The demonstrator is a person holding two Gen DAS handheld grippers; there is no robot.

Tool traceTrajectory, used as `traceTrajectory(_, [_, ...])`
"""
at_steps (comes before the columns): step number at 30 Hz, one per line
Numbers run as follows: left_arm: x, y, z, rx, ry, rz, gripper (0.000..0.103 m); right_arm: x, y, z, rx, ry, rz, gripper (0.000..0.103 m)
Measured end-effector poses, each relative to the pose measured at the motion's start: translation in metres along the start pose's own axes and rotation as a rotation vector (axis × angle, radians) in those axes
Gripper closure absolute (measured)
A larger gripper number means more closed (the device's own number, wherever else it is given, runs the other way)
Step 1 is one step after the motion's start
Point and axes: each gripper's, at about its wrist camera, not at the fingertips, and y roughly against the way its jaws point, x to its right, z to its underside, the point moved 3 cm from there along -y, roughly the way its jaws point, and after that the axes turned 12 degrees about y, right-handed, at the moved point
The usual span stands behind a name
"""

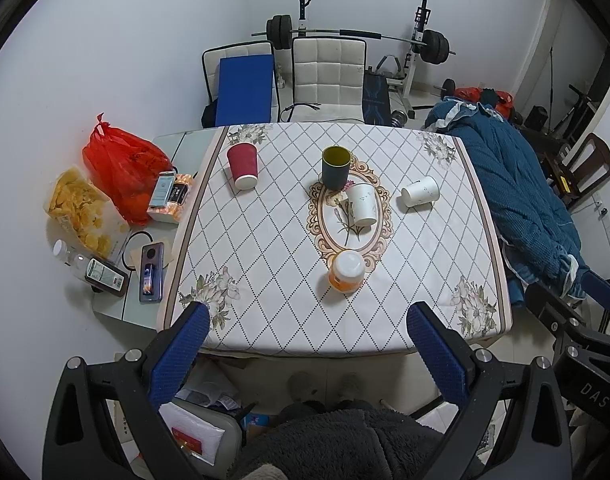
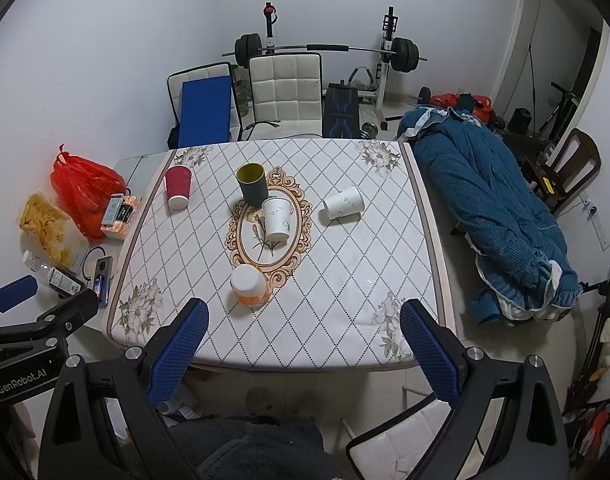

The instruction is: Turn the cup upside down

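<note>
A dark cup with a yellow inside [image 1: 335, 167] [image 2: 252, 182] stands upright, mouth up, near the table's middle. A red paper cup [image 1: 243, 165] [image 2: 178, 187] stands upside down at the far left. One white paper cup [image 1: 363, 204] [image 2: 277, 217] stands upside down in the oval; another [image 1: 420, 191] [image 2: 343, 202] lies on its side to the right. An orange cup [image 1: 346, 271] [image 2: 249, 284] stands upside down nearest me. My left gripper [image 1: 308, 322] and my right gripper [image 2: 304, 320] are open and empty, high above the table's near edge.
The table [image 1: 265, 280] carries a diamond-pattern cloth. A side surface on the left holds a red bag [image 1: 119, 164], a bag of chips [image 1: 79, 208], a phone [image 1: 151, 272] and bottles. Chairs and a barbell rack stand behind. A blue quilt [image 1: 513, 200] lies on the right.
</note>
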Motion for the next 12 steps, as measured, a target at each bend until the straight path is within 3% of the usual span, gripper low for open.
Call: traceTrajectory(12, [-0.0007, -0.0007, 0.0000, 0.001, 0.001, 0.000, 0.002, 0.0038, -0.0028, 0.0033, -0.007, 0.000, -0.009, 0.004])
